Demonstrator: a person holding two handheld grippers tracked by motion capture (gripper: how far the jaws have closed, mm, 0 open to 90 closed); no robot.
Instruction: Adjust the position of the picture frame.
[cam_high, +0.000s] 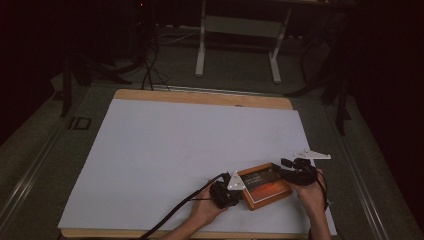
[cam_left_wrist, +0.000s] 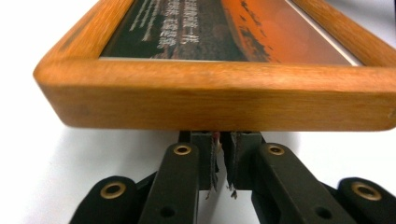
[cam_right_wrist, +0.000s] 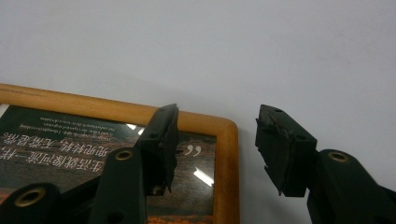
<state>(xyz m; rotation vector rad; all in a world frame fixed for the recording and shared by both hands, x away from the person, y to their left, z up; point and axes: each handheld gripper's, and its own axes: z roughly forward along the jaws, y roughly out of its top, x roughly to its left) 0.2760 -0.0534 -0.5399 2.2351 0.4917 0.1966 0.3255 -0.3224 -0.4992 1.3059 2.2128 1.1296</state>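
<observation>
Framed picture (cam_high: 264, 186) lying flat near the table's (cam_high: 165, 150) front right corner, glass side up, with a person's two hands at its ends. Left claw (cam_high: 235, 186) at the frame's left end: in the left gripper view its jaws stand pressed together just under the wooden edge (cam_left_wrist: 219, 98), pinching nothing of the frame; whether the tips touch the wood cannot be told. Right claw (cam_right_wrist: 217, 140) spread, one jaw over the glass and the other outside the frame's corner, so that the right rail lies between them ungripped. Judged progress: both claws are placed at the frame, but neither has hold of it; gripping and moving it are left. The table carries a plain white sheet with bare wood along its far edge. The room beyond is dark, with a white desk stand (cam_high: 239, 37) and cables (cam_high: 150, 70) on a grey floor
</observation>
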